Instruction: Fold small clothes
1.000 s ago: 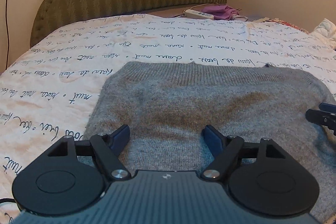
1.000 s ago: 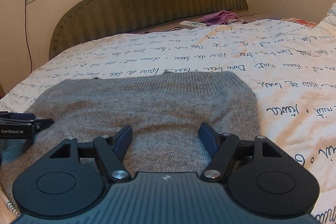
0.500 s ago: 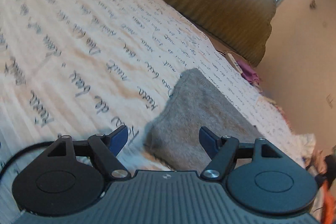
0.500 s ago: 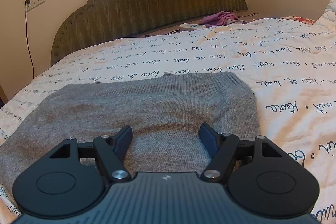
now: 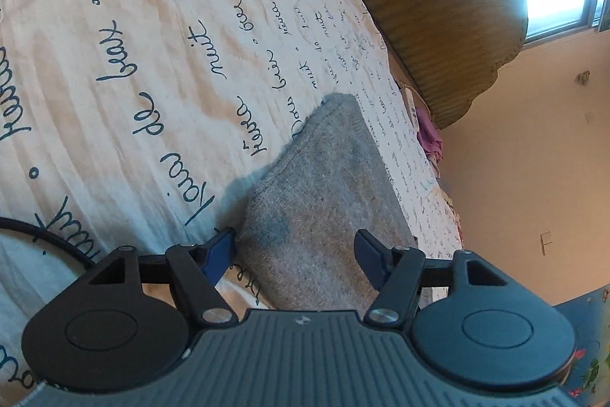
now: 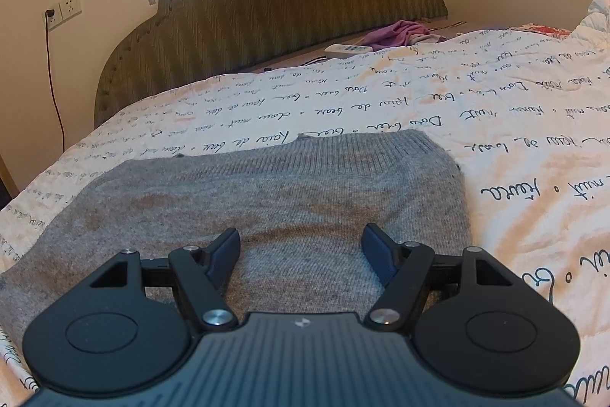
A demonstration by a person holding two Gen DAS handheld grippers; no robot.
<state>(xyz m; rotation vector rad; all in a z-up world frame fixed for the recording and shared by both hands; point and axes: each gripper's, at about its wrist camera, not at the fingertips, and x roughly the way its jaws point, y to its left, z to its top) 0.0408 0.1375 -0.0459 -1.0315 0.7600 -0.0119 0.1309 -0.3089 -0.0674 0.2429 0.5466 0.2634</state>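
- Grey knit garment lies flat on the bed sheet w/ script print, spread wide across the near part of the bed; looks already folded at least once, can't tell how many layers.
- L gripper: view is rolled hard to one side, jaws spread, have just been closing a bit. Garment's left end sits between the pads, one blue pad right at the knit's edge, other pad over the fabric. No pinch visible yet.
- R gripper: jaws spread, hovering over the garment's right half, nothing pinched, fabric under it looks undisturbed.
- Step, my read: L lining up to grab the left edge for a fold across; R waiting or ready to pin.
- Risks:
  - L closes on top layer only -> layers split, fold goes crooked.
  - L pad digs too low -> grabs the sheet w/ the knit, drags bedding along.
  - Rolled wrist means the pinch is edge-on; shallow bite -> soft knit slips out mid-lift.
  - R not pressing down -> whole garment slides instead of folding.
  - Black cable lies on the sheet near L gripper; could snag or ride onto fabric if L sweeps across.
- Purple cloth + white remote near the headboard, well apart, no issue.
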